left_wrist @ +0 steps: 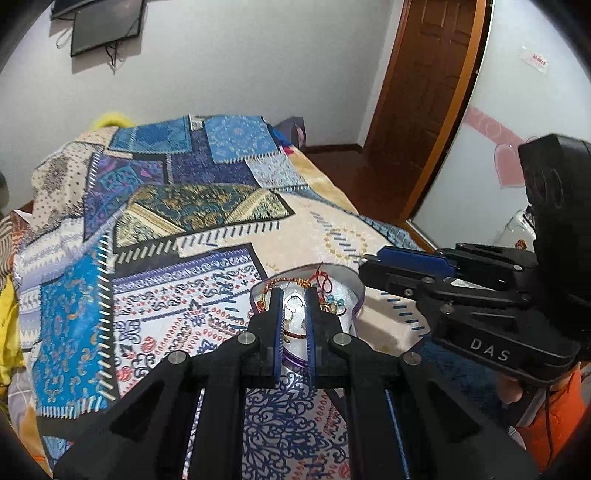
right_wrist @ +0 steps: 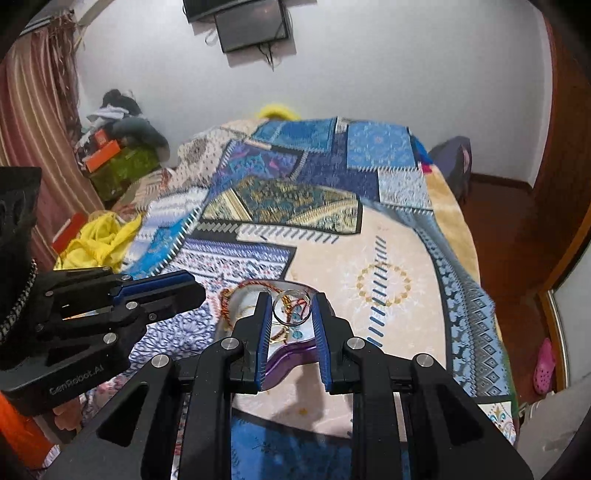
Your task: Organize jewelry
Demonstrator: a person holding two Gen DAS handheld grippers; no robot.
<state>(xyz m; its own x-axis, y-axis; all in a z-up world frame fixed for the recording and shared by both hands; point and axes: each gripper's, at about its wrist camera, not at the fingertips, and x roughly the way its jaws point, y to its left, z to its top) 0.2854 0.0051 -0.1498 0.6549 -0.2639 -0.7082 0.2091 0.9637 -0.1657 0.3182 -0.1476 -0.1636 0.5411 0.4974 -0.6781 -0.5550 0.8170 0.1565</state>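
A clear bangle is pinched between the blue pads of the right gripper, standing roughly upright and held just above the tray, a shallow purple-rimmed dish with a wavy edge that lies on the bedspread. Inside the tray lie tangled jewelry pieces: a braided red-and-gold cord that loops over the tray's left rim, and below the bangle some thin gold chain and small teal beads. The left gripper hovers over the same tray from the near side, its jaws parted with a narrow gap and nothing visibly between them; through that gap a thin red bangle and a bright glare on the tray's silver floor can be seen. In the left wrist view the right gripper reaches in at the tray's right rim; whether its tips meet there cannot be told from this angle. Red string and beads lie against the tray's far wall. Beyond the tray the patchwork bedspread runs to the white wall, where a dark screen hangs. Left of the tray, at the bed's edge, sits yellow cloth; right of it, past the bed, a brown door stands.
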